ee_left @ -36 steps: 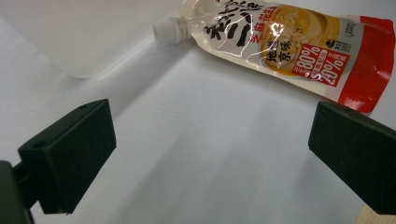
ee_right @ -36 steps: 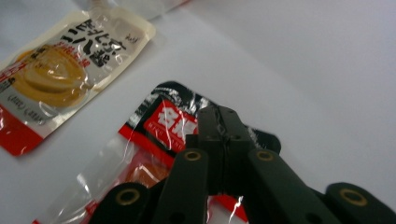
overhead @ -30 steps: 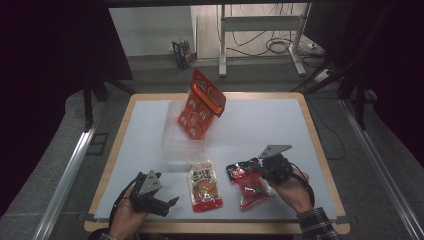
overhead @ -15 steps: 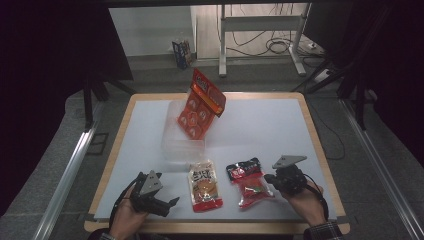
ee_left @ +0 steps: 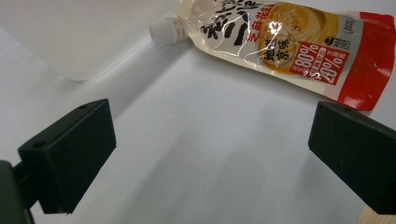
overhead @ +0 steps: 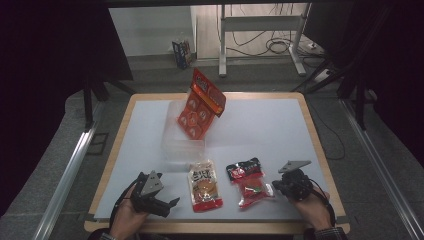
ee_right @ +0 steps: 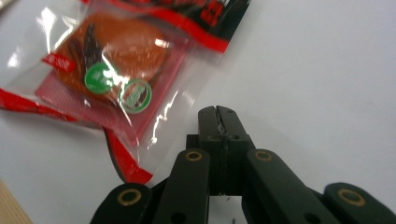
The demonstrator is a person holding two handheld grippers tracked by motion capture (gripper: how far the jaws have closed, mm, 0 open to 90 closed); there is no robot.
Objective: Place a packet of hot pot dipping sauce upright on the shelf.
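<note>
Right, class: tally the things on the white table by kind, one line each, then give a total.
Spouted pouch: 1
Clear-and-red snack packet: 1
Orange packet leaning in the clear box: 1
Clear box: 1
Grippers, left gripper and right gripper: 2
Total: 6

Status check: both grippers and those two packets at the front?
Left gripper open, empty. Right gripper shut, beside red packet, not gripping. Spout pouch flat. Nothing between.

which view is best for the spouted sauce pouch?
Left gripper view: the spouted sauce pouch lies large and sharp beyond the open jaws, white cap and label print legible. In the high view it is small, flat on the white table, print unreadable. The right gripper view looks at the red-and-clear snack packet instead.
</note>
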